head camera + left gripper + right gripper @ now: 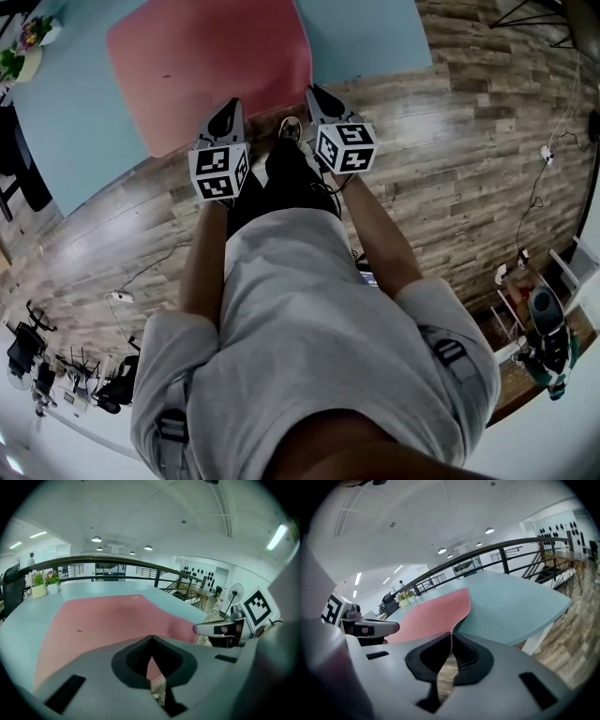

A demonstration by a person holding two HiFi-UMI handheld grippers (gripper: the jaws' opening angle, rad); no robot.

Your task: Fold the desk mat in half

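A pink desk mat [206, 66] lies on a light blue table [75, 112], with its near edge at the table's front. My left gripper [228, 105] sits at the mat's near edge; in the left gripper view its jaws meet at the tips [151, 637], shut on the mat [103, 620], with pink showing between them. My right gripper [314, 92] holds the mat's near right corner. In the right gripper view its jaws [452, 633] pinch the thin edge of the mat [436, 609], which curls up off the table [511, 606].
Potted flowers [23, 47] stand at the table's far left corner, beside a black chair [11, 590]. A dark railing [117, 566] runs behind the table. Wooden floor [450, 141] with cables lies to the right. My shoe [291, 127] is under the table's edge.
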